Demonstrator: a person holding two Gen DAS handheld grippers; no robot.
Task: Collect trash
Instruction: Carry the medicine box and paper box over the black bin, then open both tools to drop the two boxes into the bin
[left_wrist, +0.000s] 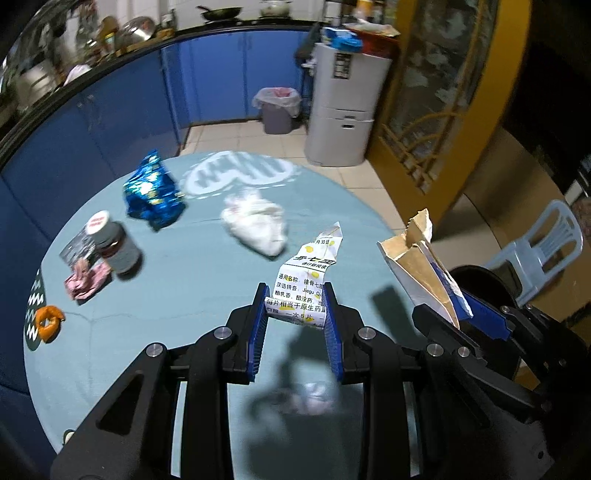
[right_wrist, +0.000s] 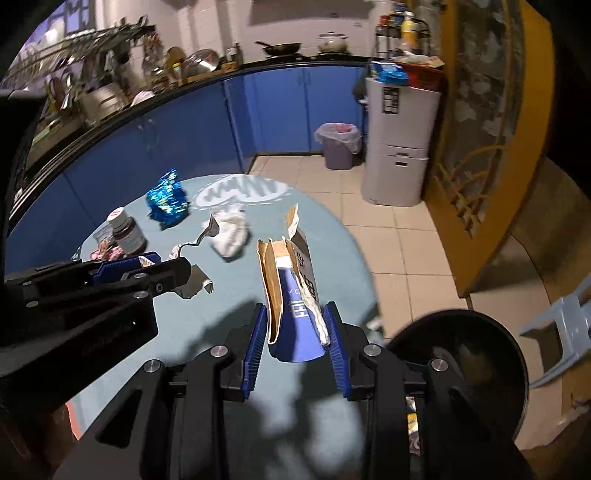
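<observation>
My left gripper (left_wrist: 295, 299) is shut on a folded printed paper leaflet (left_wrist: 308, 273), held above the round table (left_wrist: 184, 295). To its right, my right gripper (right_wrist: 297, 325) is shut on a torn blue and brown cardboard box (right_wrist: 291, 295), also seen in the left wrist view as the torn box (left_wrist: 421, 269). On the table lie a crumpled blue foil bag (left_wrist: 153, 192), a white crumpled tissue (left_wrist: 256, 221), a small dark bottle with a white cap (left_wrist: 114, 240), a pink wrapper (left_wrist: 86, 280), an orange peel (left_wrist: 48, 321) and a pale crumpled scrap (left_wrist: 310, 398).
A black bin (right_wrist: 465, 362) stands on the floor at the table's right edge. A grey lined bin (right_wrist: 338, 146) and a white cabinet (right_wrist: 399, 147) are by the blue counter cupboards (right_wrist: 184, 140). A pale plastic chair (left_wrist: 535, 251) is at the right.
</observation>
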